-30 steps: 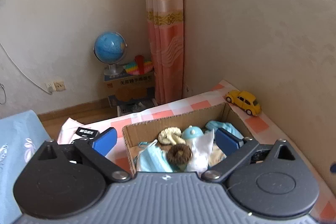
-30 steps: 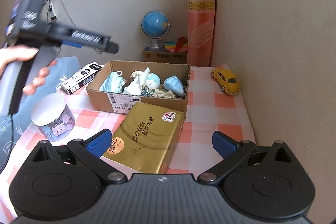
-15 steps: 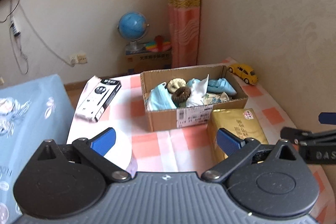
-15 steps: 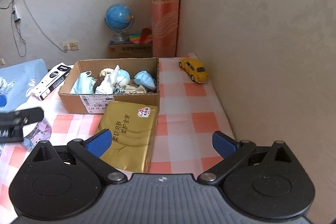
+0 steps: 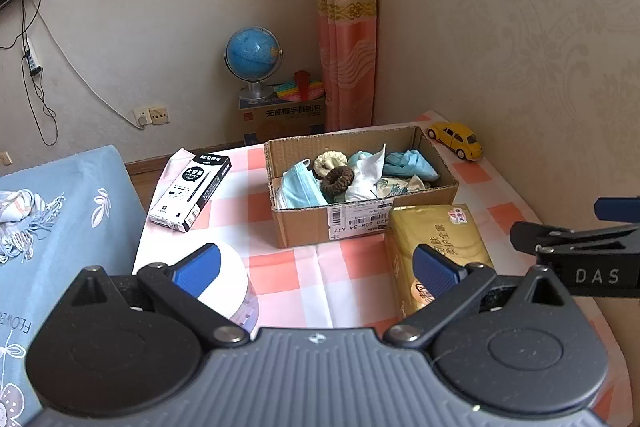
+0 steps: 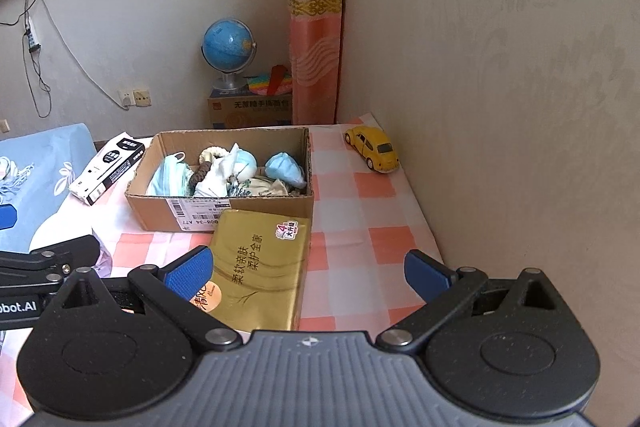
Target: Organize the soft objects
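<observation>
1. Both tongs, left (image 5: 316,269) and right (image 6: 308,273), gape wide, holding nothing, above the worktop (image 6: 360,211).
2. Soft objects (image 5: 352,177) fill the cardboard box (image 5: 360,223), behind the gold tissue pack (image 6: 256,267).

Yellow toy car (image 6: 373,148) beside the wall, globe (image 5: 253,54) beyond (on a printed carton (image 5: 283,117))
</observation>
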### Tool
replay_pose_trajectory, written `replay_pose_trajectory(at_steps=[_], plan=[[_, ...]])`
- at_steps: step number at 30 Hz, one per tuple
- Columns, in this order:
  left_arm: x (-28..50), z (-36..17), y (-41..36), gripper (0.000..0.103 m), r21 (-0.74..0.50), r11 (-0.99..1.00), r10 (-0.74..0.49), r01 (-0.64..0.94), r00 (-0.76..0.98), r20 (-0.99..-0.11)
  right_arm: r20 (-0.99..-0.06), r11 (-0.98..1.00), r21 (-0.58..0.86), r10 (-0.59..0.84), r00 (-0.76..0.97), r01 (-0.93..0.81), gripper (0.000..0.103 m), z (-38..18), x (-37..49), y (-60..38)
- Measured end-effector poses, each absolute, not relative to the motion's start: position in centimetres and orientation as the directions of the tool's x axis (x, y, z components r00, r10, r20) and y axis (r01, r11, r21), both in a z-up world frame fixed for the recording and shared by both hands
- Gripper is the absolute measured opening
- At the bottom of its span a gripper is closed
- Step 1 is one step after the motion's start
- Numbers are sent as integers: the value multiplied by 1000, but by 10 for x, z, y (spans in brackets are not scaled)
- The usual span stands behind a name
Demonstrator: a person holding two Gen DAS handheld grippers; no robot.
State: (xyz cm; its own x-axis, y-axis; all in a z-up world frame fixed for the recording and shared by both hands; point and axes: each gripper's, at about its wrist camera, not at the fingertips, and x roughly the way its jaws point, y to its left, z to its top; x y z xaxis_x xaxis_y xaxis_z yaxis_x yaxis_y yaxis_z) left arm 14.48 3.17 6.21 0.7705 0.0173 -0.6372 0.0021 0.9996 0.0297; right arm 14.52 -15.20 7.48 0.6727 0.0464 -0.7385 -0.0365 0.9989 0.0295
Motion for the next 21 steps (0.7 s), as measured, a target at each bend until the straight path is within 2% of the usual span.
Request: replay_pose_trajectory(at_steps=[21], plan=[[142, 63, 29, 102, 30, 1000, 17, 2, 772, -636, -737, 999, 30, 46, 674, -35, 103, 77, 138, -154]])
